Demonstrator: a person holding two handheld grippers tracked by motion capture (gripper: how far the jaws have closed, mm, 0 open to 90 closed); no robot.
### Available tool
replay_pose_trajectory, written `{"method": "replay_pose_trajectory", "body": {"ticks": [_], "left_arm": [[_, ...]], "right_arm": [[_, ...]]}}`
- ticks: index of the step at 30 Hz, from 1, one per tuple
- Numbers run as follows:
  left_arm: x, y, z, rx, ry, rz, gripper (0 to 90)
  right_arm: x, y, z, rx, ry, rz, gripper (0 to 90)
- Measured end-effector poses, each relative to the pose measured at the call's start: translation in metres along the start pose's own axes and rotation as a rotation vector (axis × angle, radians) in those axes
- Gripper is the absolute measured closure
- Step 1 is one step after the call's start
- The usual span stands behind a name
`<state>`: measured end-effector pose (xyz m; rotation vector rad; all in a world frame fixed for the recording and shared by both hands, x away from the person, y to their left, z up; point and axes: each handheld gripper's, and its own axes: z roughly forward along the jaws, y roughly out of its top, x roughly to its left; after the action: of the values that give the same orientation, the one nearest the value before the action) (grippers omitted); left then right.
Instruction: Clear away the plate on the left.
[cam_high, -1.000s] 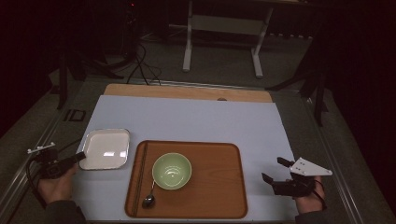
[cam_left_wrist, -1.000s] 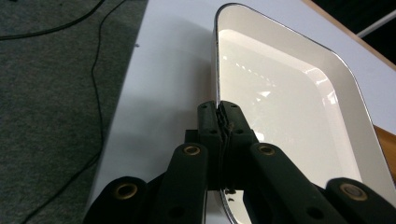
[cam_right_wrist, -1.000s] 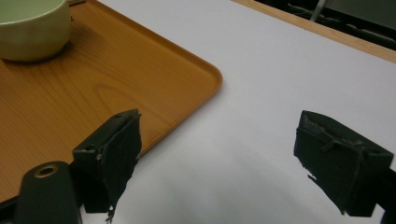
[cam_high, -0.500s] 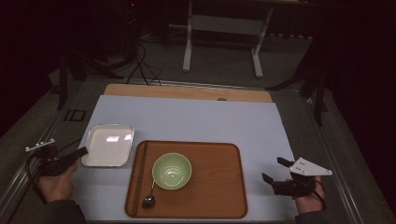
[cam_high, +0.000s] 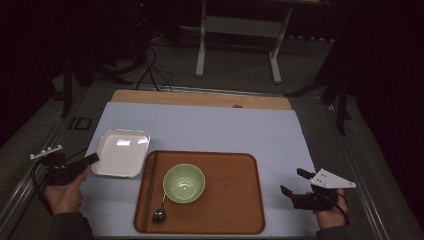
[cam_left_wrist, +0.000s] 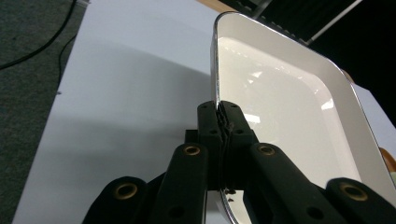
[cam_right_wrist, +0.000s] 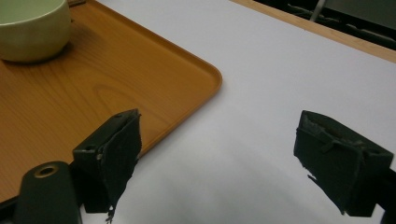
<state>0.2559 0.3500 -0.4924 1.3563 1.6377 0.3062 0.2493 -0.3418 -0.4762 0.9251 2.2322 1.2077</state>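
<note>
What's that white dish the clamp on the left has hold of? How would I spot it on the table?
Start at the pale blue mat covering the table, then find the wooden tray near its front edge. Just left of the tray lies the white dish, shallow and rectangular with rounded corners. Unlike the round green bowl on the tray, it is empty, glossy, and pinched at its rim by the left gripper.

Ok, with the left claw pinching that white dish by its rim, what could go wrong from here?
The left claw grips only the thin rim of the white dish, so the glossy dish could slip or tip out. Its far edge sits close to the wooden tray; a swing could knock the tray or the green bowl. The right claw is open and away, giving no support.
</note>
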Motion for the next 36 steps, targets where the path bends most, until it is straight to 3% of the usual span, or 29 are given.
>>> {"method": "replay_pose_trajectory", "body": {"ticks": [20,36], "left_arm": [[-0.016,0.004,0.004,0.007,-0.063,0.033,89.3],[-0.050,0.008,0.018,0.045,-0.116,0.127,89.3]], "right_arm": [[0.000,0.000,0.000,-0.001,0.000,0.000,14.5],[0.000,0.000,0.000,-0.002,0.000,0.002,14.5]]}}
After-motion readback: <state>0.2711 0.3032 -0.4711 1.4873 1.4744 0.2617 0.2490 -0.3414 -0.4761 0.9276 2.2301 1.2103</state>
